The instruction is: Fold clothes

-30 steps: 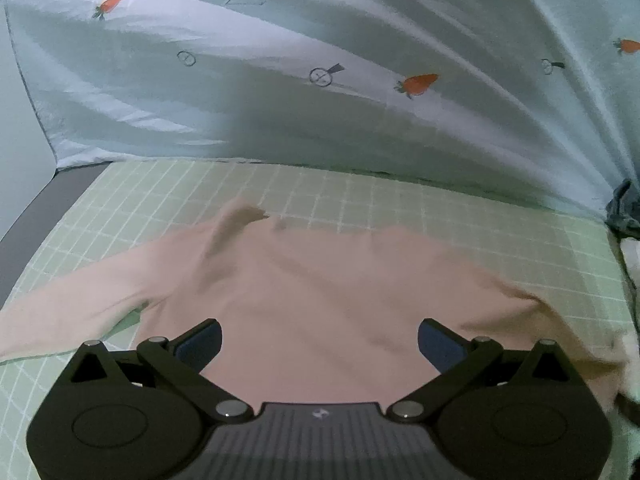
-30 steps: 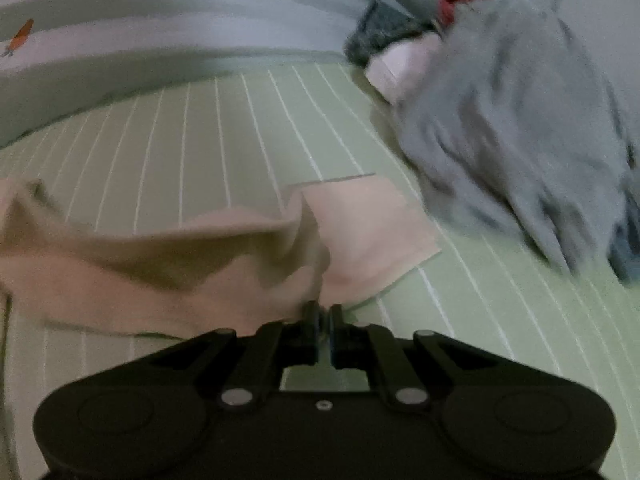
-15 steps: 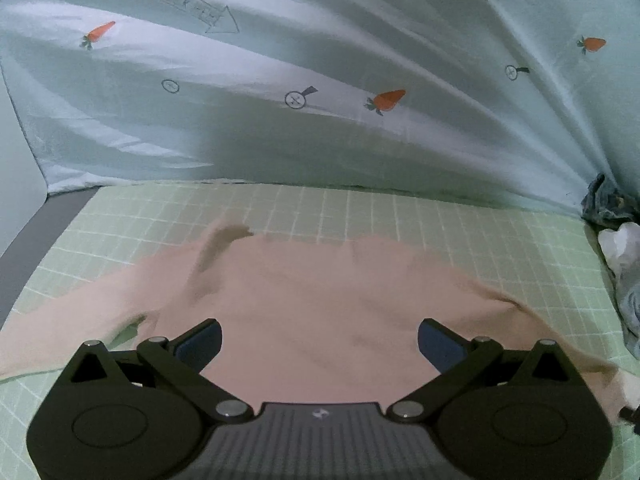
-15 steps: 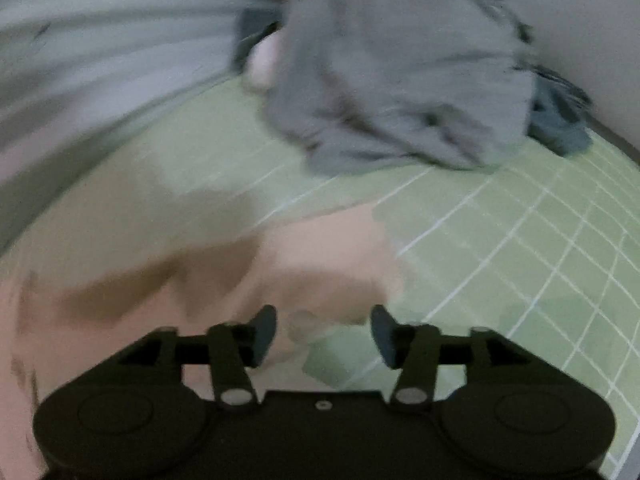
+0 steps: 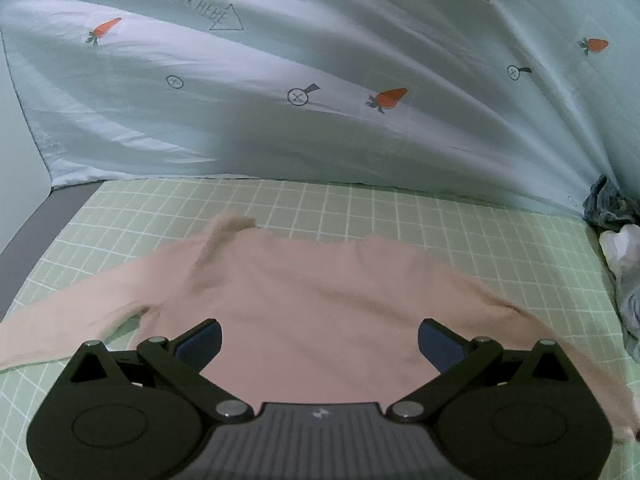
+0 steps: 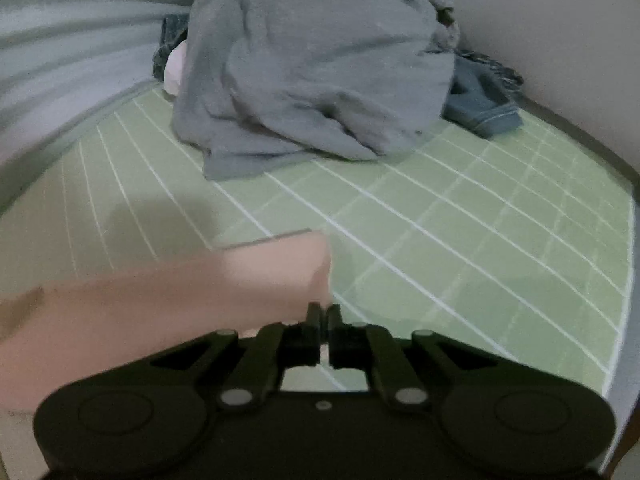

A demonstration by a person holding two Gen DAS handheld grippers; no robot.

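While hovering over the pink top (image 5: 312,300), spread flat on the green checked sheet (image 5: 360,208), left gripper (image 5: 319,342) gapes wide, holding nothing, ready for hemwork. Seen from right: right gripper (image 6: 324,314) closed at sleeve cuff (image 6: 276,268); pinch unclear. Grey pile (image 6: 312,64) beyond.

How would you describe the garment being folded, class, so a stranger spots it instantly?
Find the pale green checked mat below the carrot-print sheet. Spread flat on it lies a peach long-sleeved top; unlike the crumpled grey garment heaped nearby, it is smooth.
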